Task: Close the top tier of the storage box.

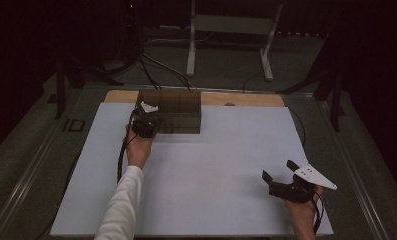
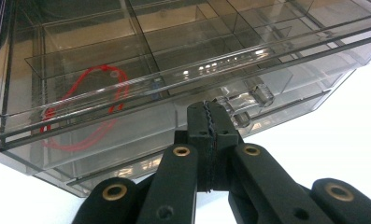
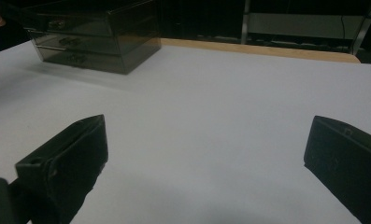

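Note:
A smoked clear plastic drawer box [image 1: 176,112] stands at the back of the white board [image 1: 211,165]. My left gripper [image 1: 147,120] is at the box's front left corner, held by a hand in a white sleeve. In the left gripper view its jaws [image 2: 210,112] are shut tight with nothing visible between them, the tips right at a drawer front beside a clear handle [image 2: 258,93]. A red loop of cord [image 2: 80,107] lies inside a drawer. My right gripper [image 1: 277,170] rests open near the front right of the board, and its jaws [image 3: 206,140] stand wide apart over bare board, facing the box [image 3: 94,32].
A strip of wooden tabletop [image 1: 246,99] shows behind the white board. A white metal frame [image 1: 231,25] and cables [image 1: 156,67] lie on the floor beyond the table. Dark posts stand at both sides. The room around is dim.

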Action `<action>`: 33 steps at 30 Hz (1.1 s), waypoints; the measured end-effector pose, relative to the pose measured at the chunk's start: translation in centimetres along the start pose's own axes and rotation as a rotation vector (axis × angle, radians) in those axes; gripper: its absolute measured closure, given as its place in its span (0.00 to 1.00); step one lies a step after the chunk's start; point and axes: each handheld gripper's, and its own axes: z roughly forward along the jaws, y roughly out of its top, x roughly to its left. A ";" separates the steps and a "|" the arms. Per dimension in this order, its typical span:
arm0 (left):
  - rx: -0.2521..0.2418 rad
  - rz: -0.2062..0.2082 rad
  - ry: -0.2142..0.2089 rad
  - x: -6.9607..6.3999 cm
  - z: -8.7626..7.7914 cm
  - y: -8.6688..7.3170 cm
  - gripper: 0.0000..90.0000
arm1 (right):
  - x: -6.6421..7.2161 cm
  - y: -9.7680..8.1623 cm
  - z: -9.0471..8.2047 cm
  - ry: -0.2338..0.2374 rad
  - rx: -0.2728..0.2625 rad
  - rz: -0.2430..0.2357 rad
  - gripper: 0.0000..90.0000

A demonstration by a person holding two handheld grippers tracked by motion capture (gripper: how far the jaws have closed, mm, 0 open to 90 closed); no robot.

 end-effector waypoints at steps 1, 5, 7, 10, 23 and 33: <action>0.000 -0.002 0.001 0.0 0.0 0.0 1.00 | 0.0 0.0 0.0 0.000 0.000 0.001 0.00; 0.000 -0.008 0.006 0.1 0.1 0.1 1.00 | 0.0 0.0 0.0 0.001 0.000 0.001 0.00; 0.002 -0.007 0.008 0.1 0.2 0.2 1.00 | 0.0 0.0 0.0 0.001 0.001 0.000 0.00; 0.003 -0.009 0.011 0.1 0.3 0.3 1.00 | 0.0 0.0 0.0 0.001 0.001 -0.001 0.00; 0.007 0.006 0.016 -0.3 0.4 0.5 1.00 | 0.0 0.0 0.0 0.000 0.000 0.000 0.00; -0.004 0.023 0.008 0.2 -0.8 0.4 0.92 | -0.1 0.0 -0.1 -0.001 -0.002 0.004 0.00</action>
